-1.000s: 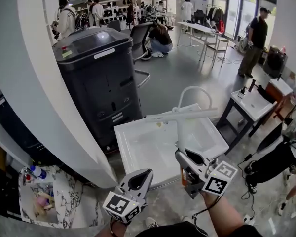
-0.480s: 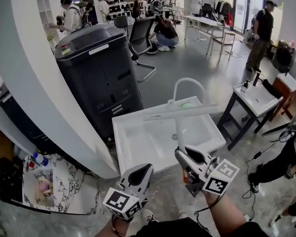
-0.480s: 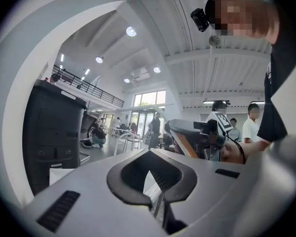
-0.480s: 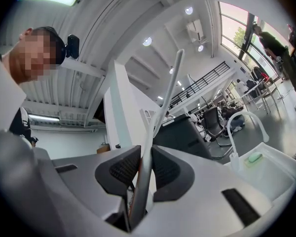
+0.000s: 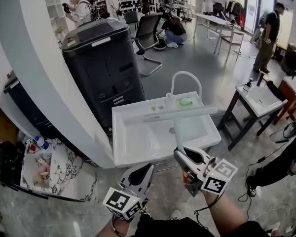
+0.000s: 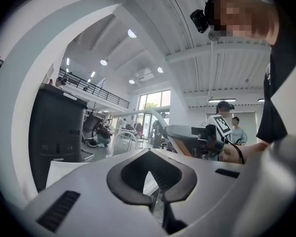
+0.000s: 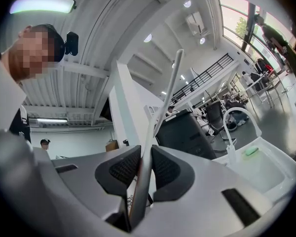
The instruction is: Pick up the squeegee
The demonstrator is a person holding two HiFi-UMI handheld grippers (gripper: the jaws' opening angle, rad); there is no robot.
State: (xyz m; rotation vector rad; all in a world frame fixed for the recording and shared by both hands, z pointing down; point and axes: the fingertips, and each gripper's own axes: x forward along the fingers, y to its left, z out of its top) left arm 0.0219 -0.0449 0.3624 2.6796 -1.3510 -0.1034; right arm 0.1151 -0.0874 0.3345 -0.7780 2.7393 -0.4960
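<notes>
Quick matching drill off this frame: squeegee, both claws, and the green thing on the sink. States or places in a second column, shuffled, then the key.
Things:
1. squeegee
2. left claw
3. right claw
4. green block

States or places:
A. lying on the sink rim, beside the tap
B. shut, nothing in it
C. shut on a white handle
D. held up off any surface, blade crosswise

Pairs: 1-D, 2-B, 3-C, 4-A

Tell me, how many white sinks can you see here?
2. One large sink sits in the middle of the head view, straight ahead; a smaller sink stands further off at the right. Others could be hidden behind the pillar.
</notes>
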